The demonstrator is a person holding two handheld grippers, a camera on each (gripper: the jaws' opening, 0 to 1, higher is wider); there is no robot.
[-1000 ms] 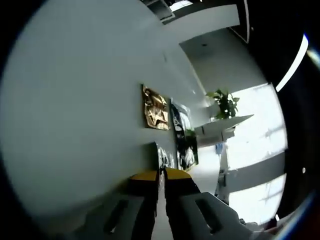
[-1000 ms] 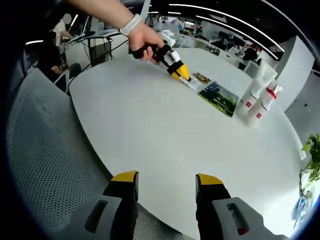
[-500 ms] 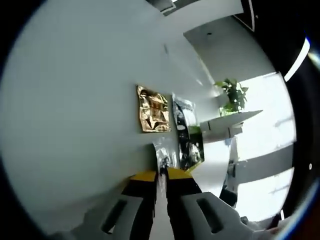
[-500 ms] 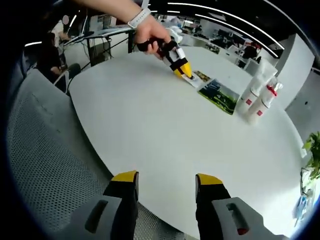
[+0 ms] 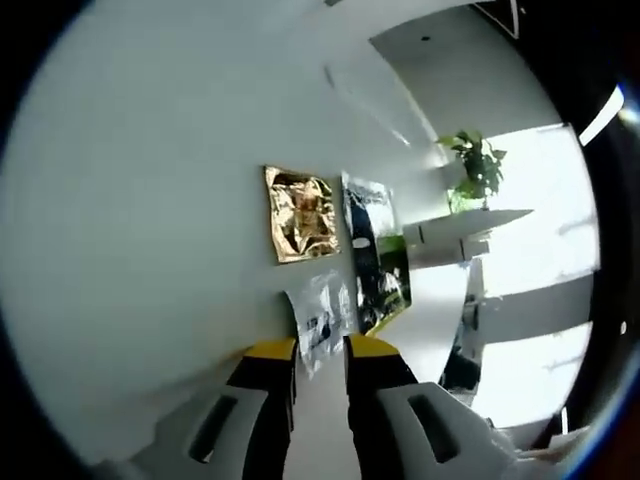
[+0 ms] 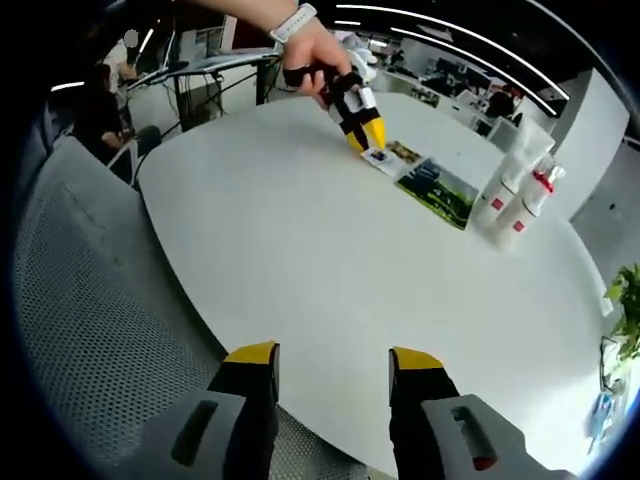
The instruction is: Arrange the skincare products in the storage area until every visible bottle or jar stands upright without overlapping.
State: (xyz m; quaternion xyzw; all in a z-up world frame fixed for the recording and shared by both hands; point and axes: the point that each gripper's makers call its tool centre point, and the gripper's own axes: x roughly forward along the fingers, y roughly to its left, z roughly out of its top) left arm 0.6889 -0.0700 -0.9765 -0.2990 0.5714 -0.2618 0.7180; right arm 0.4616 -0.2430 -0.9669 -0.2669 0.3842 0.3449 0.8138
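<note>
Your left tongs (image 5: 320, 350) stand slightly parted, gripping nothing, with a small clear sachet (image 5: 322, 318) lying flat on the bench (image 5: 140, 200) just beyond their tips. Beside it lie a gold foil sachet (image 5: 298, 212) and a dark green sachet (image 5: 375, 262), all flat in a close row, apparently laid out as a group. Your right tongs (image 6: 328, 362) hang spread wide and empty over the near edge of the bench, well away from everything. The right gripper view adds what the left lacks: a cluster of white bottles (image 6: 515, 195) with red caps standing upright past the sachets, and your hand (image 6: 315, 55) on the left tongs.
</note>
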